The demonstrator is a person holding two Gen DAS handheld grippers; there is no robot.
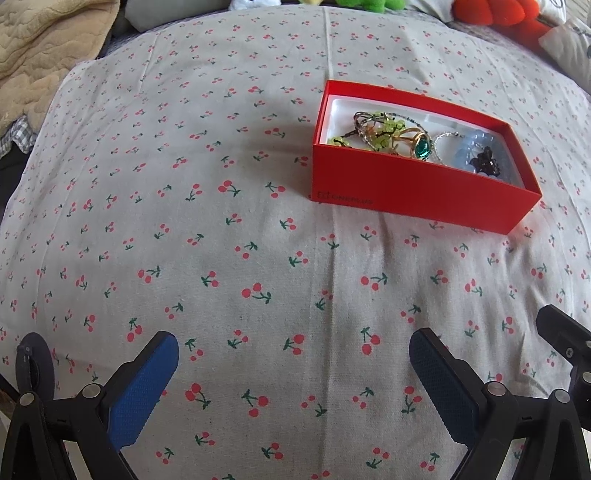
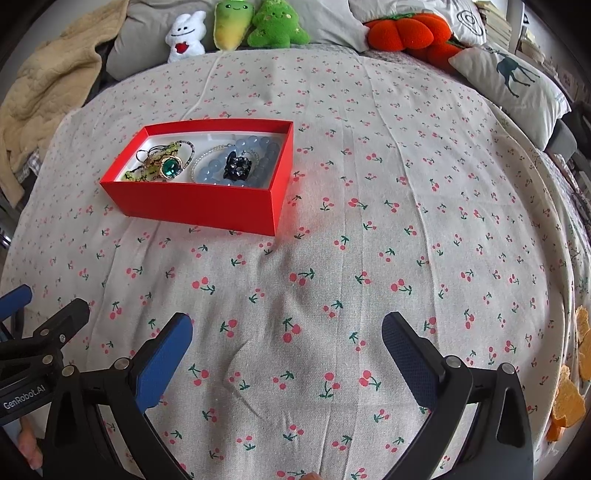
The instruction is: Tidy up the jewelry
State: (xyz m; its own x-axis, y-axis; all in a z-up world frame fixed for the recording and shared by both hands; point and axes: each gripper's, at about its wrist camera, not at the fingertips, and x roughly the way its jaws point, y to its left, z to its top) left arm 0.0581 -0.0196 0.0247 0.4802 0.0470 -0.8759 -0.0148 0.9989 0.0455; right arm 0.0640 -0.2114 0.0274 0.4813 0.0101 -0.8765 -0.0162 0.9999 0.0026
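An open red box (image 1: 413, 192) sits on the cherry-print cloth; it also shows in the right wrist view (image 2: 195, 206). Inside lie a gold ring with a green stone (image 1: 421, 147) (image 2: 170, 166), a green bead string (image 1: 384, 131), a pale blue bead bracelet (image 2: 214, 170) and a black hair piece (image 1: 485, 162) (image 2: 238, 166). My left gripper (image 1: 293, 363) is open and empty, low over the cloth, well in front of the box. My right gripper (image 2: 288, 345) is open and empty, in front and to the right of the box.
The cherry-print cloth (image 2: 369, 221) covers a bed. Plush toys (image 2: 236, 26), an orange plush (image 2: 406, 31) and a deer-print pillow (image 2: 517, 85) line the far edge. A beige blanket (image 2: 40, 99) lies at the far left. The left gripper's frame (image 2: 37, 339) shows at the right view's left edge.
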